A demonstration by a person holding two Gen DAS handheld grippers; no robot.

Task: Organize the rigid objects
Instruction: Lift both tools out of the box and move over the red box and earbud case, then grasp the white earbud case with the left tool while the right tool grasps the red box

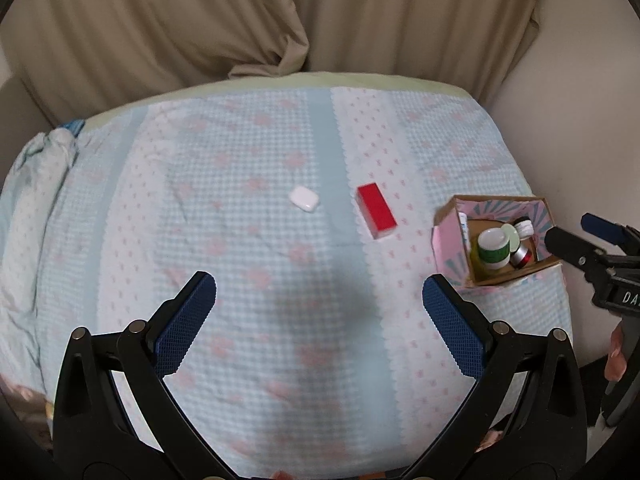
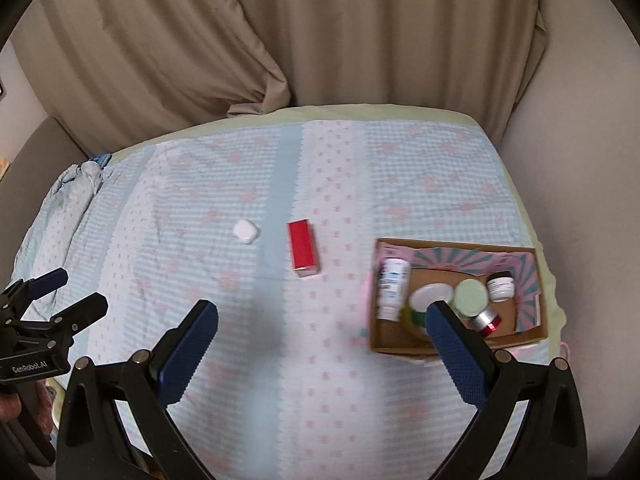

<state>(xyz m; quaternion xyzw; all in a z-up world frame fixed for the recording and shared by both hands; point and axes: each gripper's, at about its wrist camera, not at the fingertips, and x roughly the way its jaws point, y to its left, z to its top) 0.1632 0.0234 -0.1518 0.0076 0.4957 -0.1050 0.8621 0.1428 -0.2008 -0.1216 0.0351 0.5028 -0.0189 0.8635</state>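
Note:
A red box [image 1: 376, 210] [image 2: 304, 249] and a small white case [image 1: 304, 199] [image 2: 245, 231] lie side by side on the bedspread. A cardboard box [image 1: 452, 236] [image 2: 524, 336] at the right holds a white tube [image 2: 392, 288] and several jars, among them a green-banded one [image 1: 494, 245]. My left gripper [image 1: 320, 300] is open and empty, above the bedspread in front of the two loose things. My right gripper [image 2: 322, 328] is open and empty, its right finger [image 2: 452, 336] over the box's near edge. Each gripper shows in the other's view, the right [image 1: 576, 236] and the left [image 2: 64, 292].
The blue and white bedspread [image 1: 248, 248] [image 2: 224, 280] covers the bed. Beige curtains [image 1: 200, 32] [image 2: 320, 32] hang behind it. A bunched fold of cloth [image 1: 52, 152] [image 2: 76, 188] lies at the far left. A pale wall [image 2: 580, 160] runs along the right side.

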